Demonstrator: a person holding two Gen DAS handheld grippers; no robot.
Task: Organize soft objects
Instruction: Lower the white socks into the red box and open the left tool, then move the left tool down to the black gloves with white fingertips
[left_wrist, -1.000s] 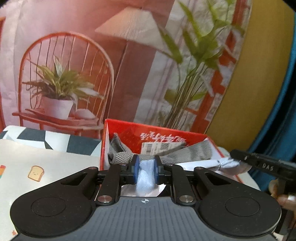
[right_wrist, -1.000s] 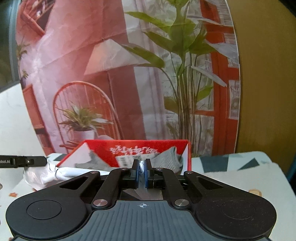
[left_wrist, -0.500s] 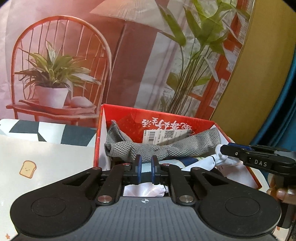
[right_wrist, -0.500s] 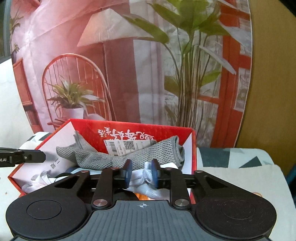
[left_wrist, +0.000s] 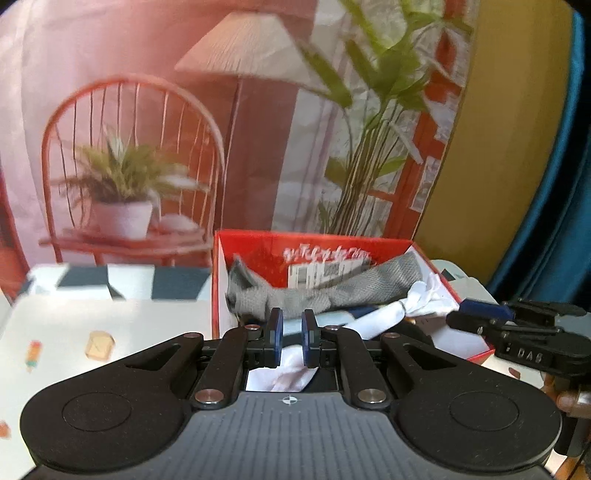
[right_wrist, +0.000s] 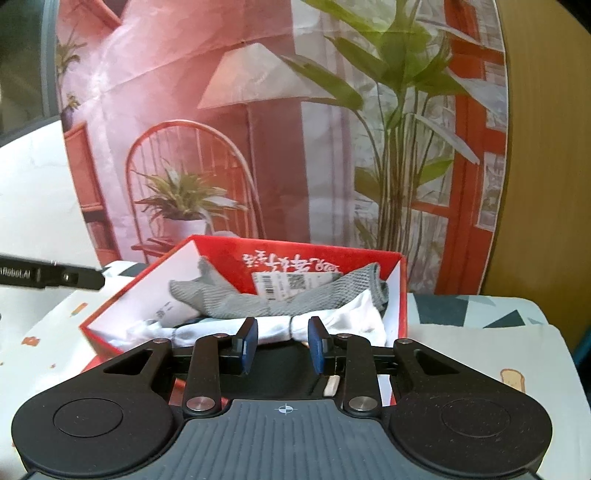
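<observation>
A red box stands on the table in front of both grippers. Inside it a grey sock lies across the back, and a knotted white sock lies before it. My left gripper is shut over the box's near left corner with nothing pinched; white cloth lies below it. My right gripper hangs at the near rim with its jaws opening. The white sock's knot shows through the gap, but the pads do not touch it. Each gripper shows at the other view's edge.
The table wears a pale cloth printed with toast and dark triangles. A backdrop picturing a chair, a potted plant and a lamp stands right behind the box. A yellow wall and a blue curtain are at the right. A hand holds the right gripper.
The left gripper let go of the pale cloth it pinched and rose slightly. The right gripper went from shut to open, and the white sock now lies in the box.
</observation>
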